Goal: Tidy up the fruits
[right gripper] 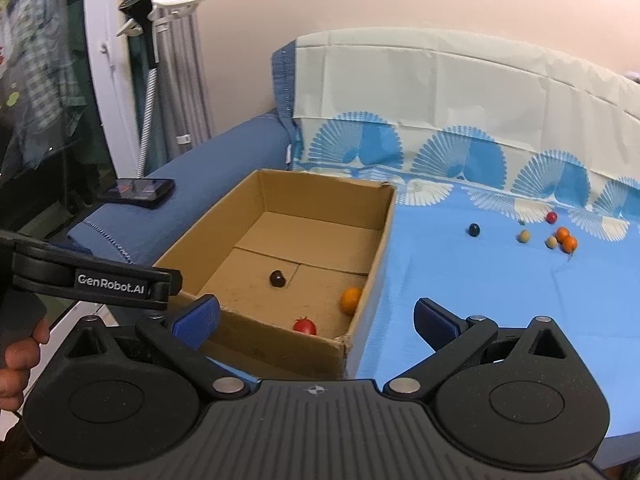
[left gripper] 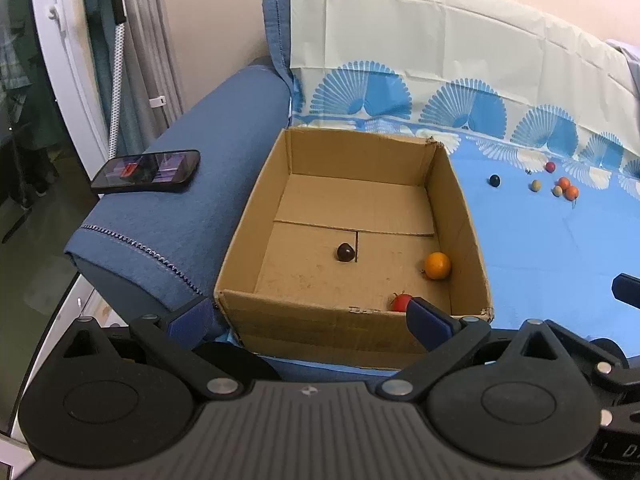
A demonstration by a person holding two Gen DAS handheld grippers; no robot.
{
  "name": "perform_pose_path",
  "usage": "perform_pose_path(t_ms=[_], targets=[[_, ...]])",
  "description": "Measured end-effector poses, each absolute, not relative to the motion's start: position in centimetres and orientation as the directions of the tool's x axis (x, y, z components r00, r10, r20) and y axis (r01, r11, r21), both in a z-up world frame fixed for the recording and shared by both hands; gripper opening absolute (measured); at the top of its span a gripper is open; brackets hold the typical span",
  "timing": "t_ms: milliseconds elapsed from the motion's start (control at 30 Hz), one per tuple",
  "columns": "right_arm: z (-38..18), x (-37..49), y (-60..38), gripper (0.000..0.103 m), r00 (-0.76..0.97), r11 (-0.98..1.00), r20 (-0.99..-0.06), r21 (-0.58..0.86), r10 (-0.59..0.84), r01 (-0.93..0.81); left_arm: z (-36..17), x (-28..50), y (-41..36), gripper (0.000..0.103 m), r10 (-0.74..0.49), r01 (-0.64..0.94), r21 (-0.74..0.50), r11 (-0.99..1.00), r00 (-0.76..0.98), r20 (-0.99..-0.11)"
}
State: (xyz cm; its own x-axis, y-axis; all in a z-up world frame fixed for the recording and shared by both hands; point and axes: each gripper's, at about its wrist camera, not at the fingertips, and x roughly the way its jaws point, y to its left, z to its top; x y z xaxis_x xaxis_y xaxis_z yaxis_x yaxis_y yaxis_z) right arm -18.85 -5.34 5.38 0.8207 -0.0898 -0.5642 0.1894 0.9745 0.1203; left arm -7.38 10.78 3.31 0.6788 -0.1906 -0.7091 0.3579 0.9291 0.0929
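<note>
Left gripper [left gripper: 308, 318] fingers [left gripper: 426, 320] spread, empty, above box [left gripper: 360, 332].

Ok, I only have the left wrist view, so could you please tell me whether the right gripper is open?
Observer: Yes, the right gripper has its jaws wide apart, holding nothing.
Operator: And the red fruit, half hidden in my view?
Observer: The red fruit lies free on the box floor, near the front wall.
Operator: Is anyone visible?
Observer: A hand shows at the left edge, below the left gripper body.
</note>
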Motion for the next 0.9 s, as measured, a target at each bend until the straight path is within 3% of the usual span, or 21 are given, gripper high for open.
perform_pose_path(t_ms=[467,733,900], targets=[[3.7,-19.1,-10.7,0.102,0.796,0.933,-0.586,0.184,-0.149,0.310,3.4,-5.3,5.0,0.103,-0.240,0.433,0.076,0.898,0.628,-0.740],[2.9,-20.3,-17.5,0.102,0.759,0.867,-0.591,0.192,-0.272,0.460,3.1,-3.0,-2.2,0.103,-0.320,0.518,0.017,0.855,0.552,-0.770],[1.2,-20.8,-22.7,0.102,0.712,0.803,-0.609,0.195,-0.350,0.563,1.4,-0.2,-7.6,0.103,-0.308,0.534,0.008,0.845,0.499,-0.810]])
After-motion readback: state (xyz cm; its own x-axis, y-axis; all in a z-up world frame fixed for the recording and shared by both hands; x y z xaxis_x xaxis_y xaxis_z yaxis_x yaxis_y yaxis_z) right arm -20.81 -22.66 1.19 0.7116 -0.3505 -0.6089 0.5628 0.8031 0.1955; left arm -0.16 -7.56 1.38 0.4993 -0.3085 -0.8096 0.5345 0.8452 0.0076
